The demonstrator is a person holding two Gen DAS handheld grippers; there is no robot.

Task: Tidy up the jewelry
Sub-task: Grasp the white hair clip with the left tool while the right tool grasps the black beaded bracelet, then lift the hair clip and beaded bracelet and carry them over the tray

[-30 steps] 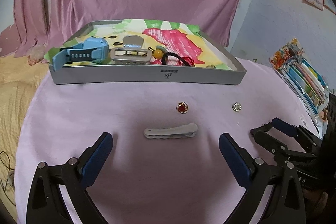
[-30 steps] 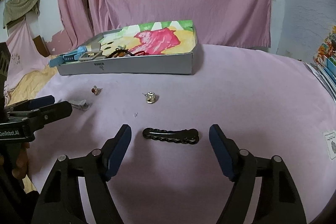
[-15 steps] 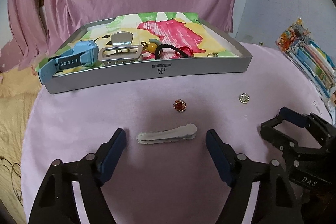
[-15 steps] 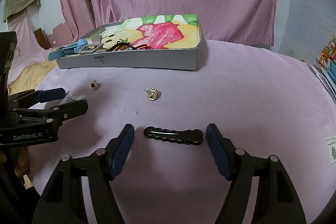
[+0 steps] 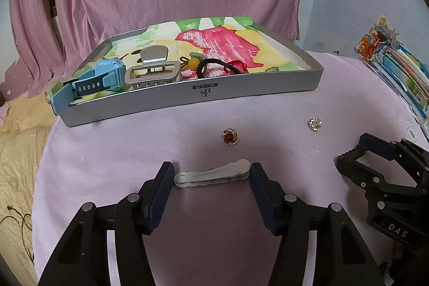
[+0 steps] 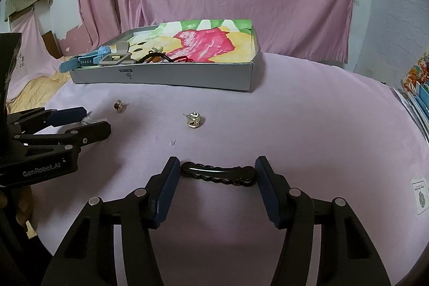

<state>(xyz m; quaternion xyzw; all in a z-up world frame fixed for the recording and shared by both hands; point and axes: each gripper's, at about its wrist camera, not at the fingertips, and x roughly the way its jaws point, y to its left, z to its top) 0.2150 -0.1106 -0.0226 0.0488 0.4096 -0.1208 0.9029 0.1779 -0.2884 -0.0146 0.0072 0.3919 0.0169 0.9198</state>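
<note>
A white hair clip [image 5: 211, 174] lies on the pink tablecloth, and my left gripper [image 5: 210, 170] has its blue fingers pressed against both its ends. In the right wrist view a black hair clip [image 6: 218, 173] lies the same way inside my right gripper [image 6: 217, 165], whose fingers meet its ends. A red-stone earring [image 5: 229, 136] and a pale gold earring [image 5: 315, 123] rest loose between the clips and the grey box [image 5: 241, 93]. The box holds a blue watch [image 5: 93, 81], a grey claw clip [image 5: 152, 71] and a black hair tie [image 5: 211, 66].
Colourful booklets [image 5: 396, 71] are stacked at the table's right edge. A yellow blanket [image 5: 18, 152] lies below the left edge. A pink curtain hangs behind the box. A small paper label [image 6: 419, 195] sits on the cloth at the right.
Both grippers have narrowed from wide open until their fingers meet the ends of their hair clips. The left gripper also moved forward toward the white clip. Neither clip has left the cloth.
</note>
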